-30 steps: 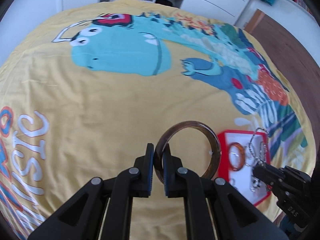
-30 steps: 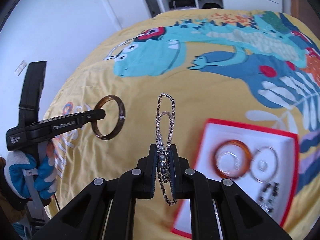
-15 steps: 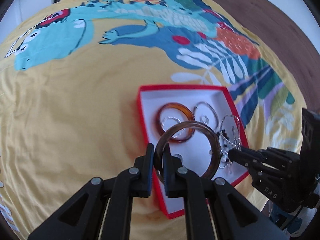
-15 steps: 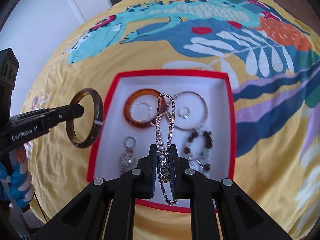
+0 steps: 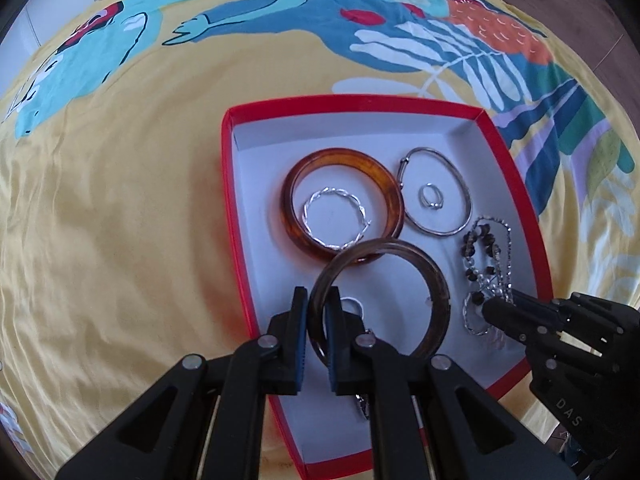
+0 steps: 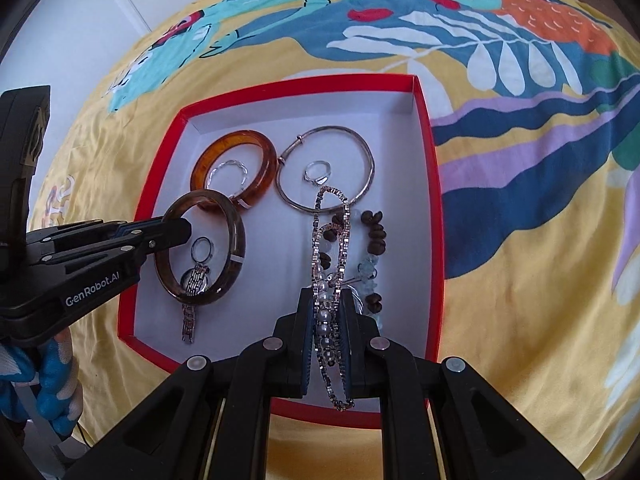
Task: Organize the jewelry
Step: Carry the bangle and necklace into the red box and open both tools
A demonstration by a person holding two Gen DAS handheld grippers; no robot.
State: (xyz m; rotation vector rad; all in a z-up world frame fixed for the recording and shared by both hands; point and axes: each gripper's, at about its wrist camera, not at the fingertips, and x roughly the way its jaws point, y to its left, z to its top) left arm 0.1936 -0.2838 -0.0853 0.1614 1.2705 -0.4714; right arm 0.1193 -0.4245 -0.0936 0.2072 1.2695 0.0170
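A red box with a white inside (image 5: 516, 184) (image 6: 434, 184) lies on the yellow bedspread. My left gripper (image 5: 317, 300) (image 6: 182, 234) is shut on a dark brown bangle (image 5: 434, 280) (image 6: 236, 236), held low over the box's near left part. My right gripper (image 6: 326, 300) (image 5: 490, 306) is shut on a silver and pearl chain bracelet (image 6: 340, 216), held over the box's right side above a brown bead bracelet (image 6: 374, 236) (image 5: 474, 248). In the box lie an amber bangle (image 5: 384, 176) (image 6: 224, 148), a thin silver bangle (image 5: 460, 176) (image 6: 360, 144) and a small ring (image 5: 430, 198) (image 6: 318, 172).
A twisted silver hoop (image 5: 336, 220) lies inside the amber bangle. A silver watch-like pendant (image 6: 196, 280) lies under the dark bangle. The bedspread (image 5: 120, 200) has a blue dinosaur print (image 6: 168, 52). A wooden floor (image 5: 580, 8) shows beyond the bed at the right.
Both grippers have moved from over the bare bedspread to over the red box and lowered towards it, each still holding its piece.
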